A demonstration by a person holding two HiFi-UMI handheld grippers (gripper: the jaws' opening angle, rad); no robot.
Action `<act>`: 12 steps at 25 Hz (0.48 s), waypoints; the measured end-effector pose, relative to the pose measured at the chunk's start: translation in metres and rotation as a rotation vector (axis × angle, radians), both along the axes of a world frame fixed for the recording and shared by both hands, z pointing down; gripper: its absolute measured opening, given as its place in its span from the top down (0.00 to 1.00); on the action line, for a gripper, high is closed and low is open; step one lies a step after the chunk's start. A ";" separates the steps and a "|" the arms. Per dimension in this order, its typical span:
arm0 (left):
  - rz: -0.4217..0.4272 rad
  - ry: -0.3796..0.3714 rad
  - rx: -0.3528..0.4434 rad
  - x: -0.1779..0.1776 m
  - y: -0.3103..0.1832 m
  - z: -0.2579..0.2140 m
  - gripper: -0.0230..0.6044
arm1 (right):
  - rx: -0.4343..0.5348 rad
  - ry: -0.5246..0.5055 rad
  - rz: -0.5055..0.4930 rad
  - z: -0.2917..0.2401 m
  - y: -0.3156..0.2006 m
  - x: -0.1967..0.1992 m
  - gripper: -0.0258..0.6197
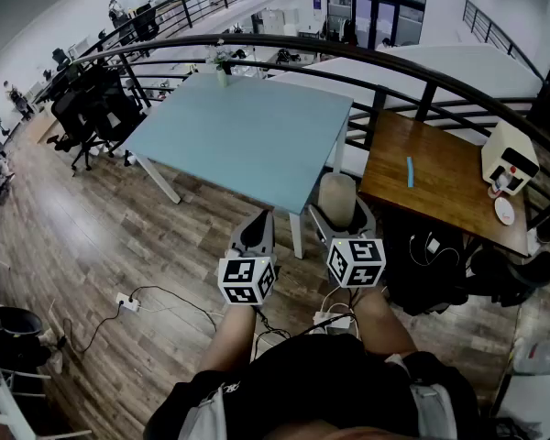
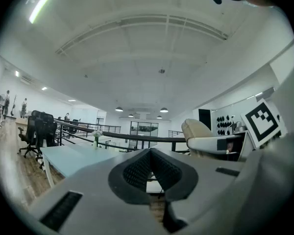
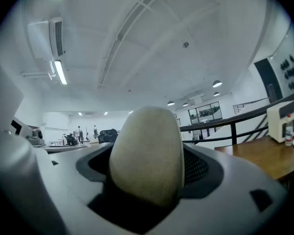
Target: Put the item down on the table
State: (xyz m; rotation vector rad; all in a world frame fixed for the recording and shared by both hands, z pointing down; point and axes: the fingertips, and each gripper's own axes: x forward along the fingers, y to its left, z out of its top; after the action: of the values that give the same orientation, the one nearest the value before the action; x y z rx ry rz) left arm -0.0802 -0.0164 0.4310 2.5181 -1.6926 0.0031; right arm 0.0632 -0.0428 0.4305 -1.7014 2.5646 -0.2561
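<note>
A beige, rounded, egg-shaped item (image 3: 147,151) stands between the jaws of my right gripper (image 3: 148,177), which is shut on it, the jaws spread wide around it. In the head view the item (image 1: 337,198) sticks out of the right gripper (image 1: 341,220) above the wooden floor, just before the near edge of the light blue table (image 1: 247,122). My left gripper (image 1: 256,235) is level with it to the left. In the left gripper view the left gripper (image 2: 150,175) is shut with nothing in it.
A brown wooden table (image 1: 445,186) at the right carries a blue stick (image 1: 409,172), a white box-shaped device (image 1: 510,157) and a small dish (image 1: 504,211). A black railing (image 1: 385,62) curves behind. Office chairs (image 1: 92,108) stand at the left. Cables and a power strip (image 1: 128,302) lie on the floor.
</note>
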 end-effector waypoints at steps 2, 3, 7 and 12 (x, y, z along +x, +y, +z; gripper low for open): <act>0.004 -0.001 0.002 0.001 0.003 -0.003 0.95 | 0.003 0.002 0.006 -0.004 0.004 0.001 0.33; 0.005 -0.001 0.003 0.002 0.005 -0.005 0.95 | 0.006 0.003 0.009 -0.005 0.006 0.002 0.33; 0.011 -0.003 0.008 0.005 0.011 -0.007 0.95 | 0.007 0.006 0.027 -0.007 0.011 0.006 0.33; 0.007 -0.009 0.006 0.010 0.016 -0.004 0.95 | 0.005 -0.010 0.023 -0.006 0.015 0.011 0.32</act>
State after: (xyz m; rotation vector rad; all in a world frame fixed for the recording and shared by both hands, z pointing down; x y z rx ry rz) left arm -0.0699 -0.0008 0.4270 2.5324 -1.6894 0.0104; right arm 0.0739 -0.0273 0.4243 -1.7219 2.5349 -0.2556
